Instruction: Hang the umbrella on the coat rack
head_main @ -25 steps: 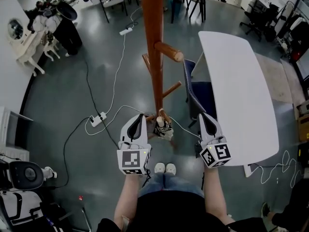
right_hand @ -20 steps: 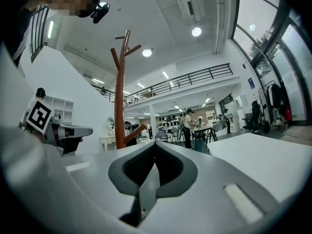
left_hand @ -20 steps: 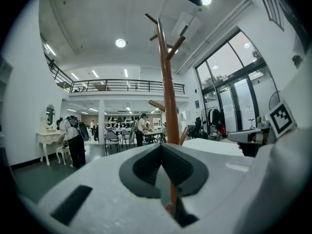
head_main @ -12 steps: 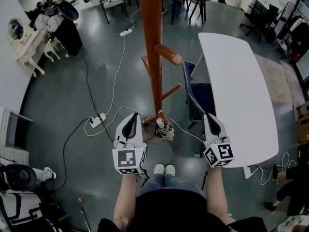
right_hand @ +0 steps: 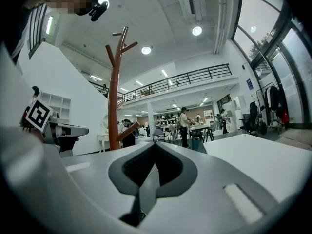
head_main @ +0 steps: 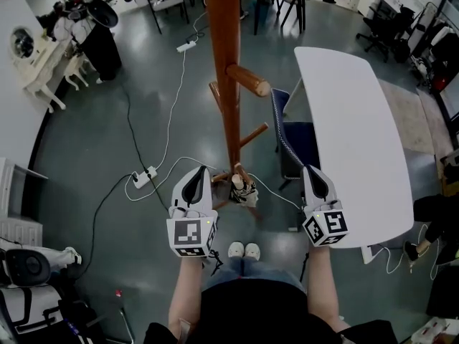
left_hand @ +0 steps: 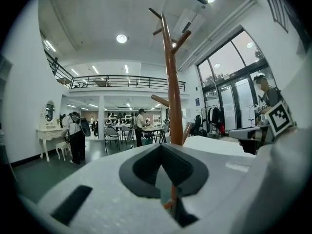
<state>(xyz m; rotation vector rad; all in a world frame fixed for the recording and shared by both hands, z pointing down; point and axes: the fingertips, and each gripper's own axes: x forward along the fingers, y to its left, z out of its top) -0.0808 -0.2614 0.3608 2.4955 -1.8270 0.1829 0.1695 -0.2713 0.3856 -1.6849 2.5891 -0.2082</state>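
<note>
The brown wooden coat rack (head_main: 228,84) rises in front of me, with pegs sticking out to the right. It also shows in the left gripper view as the coat rack (left_hand: 172,82) and in the right gripper view as the coat rack (right_hand: 115,96). A small folded umbrella (head_main: 244,190) with a pale handle sits low by the rack's foot, beside a low peg; I cannot tell whether it hangs or rests on the floor. My left gripper (head_main: 195,176) (left_hand: 162,147) is shut and empty, left of the umbrella. My right gripper (head_main: 310,175) (right_hand: 155,147) is shut and empty, to its right.
A long white table (head_main: 358,135) stands at the right with a dark blue chair (head_main: 290,145) tucked beside it, close to the rack. A power strip (head_main: 145,178) and cables lie on the grey floor at the left. My shoes (head_main: 244,250) are just below the umbrella.
Both grippers have drifted only slightly and stay shut. The umbrella and rack have not moved. A person at the right edge has shifted.
</note>
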